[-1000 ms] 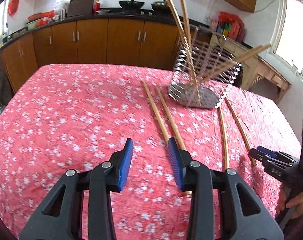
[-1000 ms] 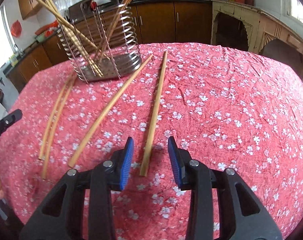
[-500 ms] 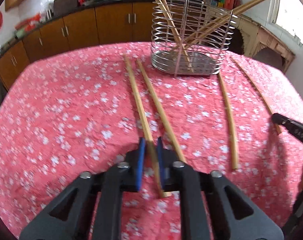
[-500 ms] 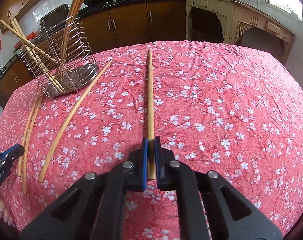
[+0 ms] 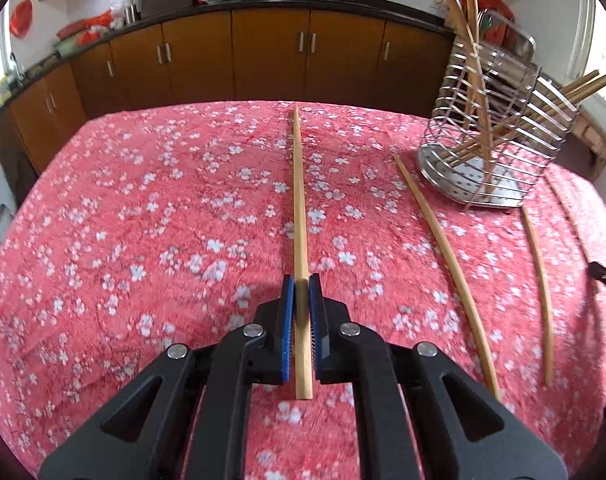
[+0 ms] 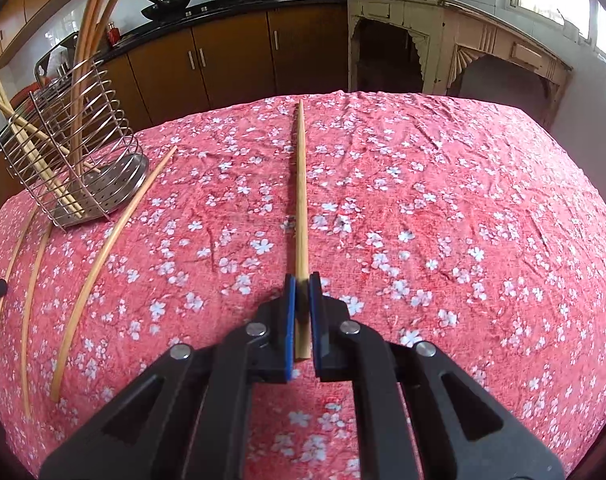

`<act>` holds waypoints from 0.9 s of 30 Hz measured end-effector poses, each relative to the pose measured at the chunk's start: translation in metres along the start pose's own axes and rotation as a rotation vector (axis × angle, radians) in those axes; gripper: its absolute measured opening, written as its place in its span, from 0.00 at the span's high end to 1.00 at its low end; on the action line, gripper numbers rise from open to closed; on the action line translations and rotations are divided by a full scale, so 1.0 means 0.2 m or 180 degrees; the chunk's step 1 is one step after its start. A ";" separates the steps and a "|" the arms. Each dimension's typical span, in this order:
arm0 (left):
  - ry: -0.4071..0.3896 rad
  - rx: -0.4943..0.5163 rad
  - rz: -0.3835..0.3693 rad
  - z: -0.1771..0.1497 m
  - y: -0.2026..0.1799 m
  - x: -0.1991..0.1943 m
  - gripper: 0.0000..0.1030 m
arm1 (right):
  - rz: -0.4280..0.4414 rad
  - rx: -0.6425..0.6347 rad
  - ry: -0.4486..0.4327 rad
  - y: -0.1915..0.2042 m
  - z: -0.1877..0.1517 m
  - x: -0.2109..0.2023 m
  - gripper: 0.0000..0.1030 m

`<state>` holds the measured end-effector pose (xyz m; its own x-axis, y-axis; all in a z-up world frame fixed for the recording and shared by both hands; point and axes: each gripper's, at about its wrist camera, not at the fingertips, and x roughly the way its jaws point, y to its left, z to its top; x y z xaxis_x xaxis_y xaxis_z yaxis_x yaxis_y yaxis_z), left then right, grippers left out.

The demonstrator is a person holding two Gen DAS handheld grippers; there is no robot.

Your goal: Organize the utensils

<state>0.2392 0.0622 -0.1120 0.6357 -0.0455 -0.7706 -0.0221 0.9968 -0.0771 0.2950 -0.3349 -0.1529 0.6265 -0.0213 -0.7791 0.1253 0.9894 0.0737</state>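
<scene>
Left wrist: left gripper clamped on a chopstick near its butt end, tip pointing toward the far table edge. Wire holder far right already has several sticks standing in it; two more chopsticks lie loose on the red cloth. Open cloth to the left.

Right wrist: right gripper closed on another chopstick. Holder far left, three loose sticks beside it. Roughly halfway, I'd guess. Right side clear to the edge.
</scene>
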 end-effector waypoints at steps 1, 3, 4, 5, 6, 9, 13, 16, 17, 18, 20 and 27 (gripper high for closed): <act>-0.0029 0.0005 -0.0014 -0.01 0.01 -0.02 0.92 | 0.0020 -0.0002 0.0010 0.00 -0.01 0.00 0.91; -0.0029 0.0036 -0.0034 -0.04 0.02 -0.05 0.92 | 0.0035 -0.0032 0.0018 0.00 -0.02 -0.02 0.90; -0.0018 0.0038 -0.0070 -0.06 0.03 -0.07 0.92 | 0.0025 -0.0052 0.0016 0.01 -0.04 -0.03 0.89; -0.0001 0.0038 -0.0101 -0.07 0.03 -0.08 0.89 | 0.0015 -0.0067 0.0012 0.02 -0.06 -0.04 0.86; 0.0043 0.0047 -0.0129 -0.09 0.02 -0.08 0.86 | 0.0006 -0.0076 0.0007 0.02 -0.07 -0.05 0.82; 0.0020 0.0146 -0.0103 -0.11 0.00 -0.10 0.71 | -0.0022 -0.0113 -0.0020 0.02 -0.08 -0.05 0.80; 0.0033 0.0237 -0.0055 -0.13 -0.06 -0.10 0.64 | -0.0060 -0.0151 -0.0072 0.03 -0.11 -0.06 0.75; 0.0039 0.0248 -0.0065 -0.12 -0.07 -0.08 0.61 | -0.0013 -0.0110 -0.0070 0.02 -0.11 -0.06 0.74; 0.0040 0.0250 -0.0067 -0.12 -0.08 -0.07 0.61 | -0.0014 -0.0111 -0.0069 0.02 -0.10 -0.06 0.74; 0.0042 0.0261 -0.0058 -0.12 -0.09 -0.06 0.61 | -0.0024 -0.0120 -0.0068 0.02 -0.10 -0.06 0.74; 0.0048 0.0293 -0.0041 -0.12 -0.10 -0.06 0.59 | -0.0039 -0.0135 -0.0068 0.02 -0.10 -0.06 0.73; 0.0053 0.0321 -0.0037 -0.12 -0.12 -0.05 0.57 | -0.0036 -0.0131 -0.0066 0.02 -0.10 -0.06 0.73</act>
<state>0.2150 0.0381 -0.1169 0.6226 -0.0573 -0.7805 0.0635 0.9977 -0.0226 0.2728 -0.3274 -0.1558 0.6411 -0.0349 -0.7667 0.1010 0.9941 0.0392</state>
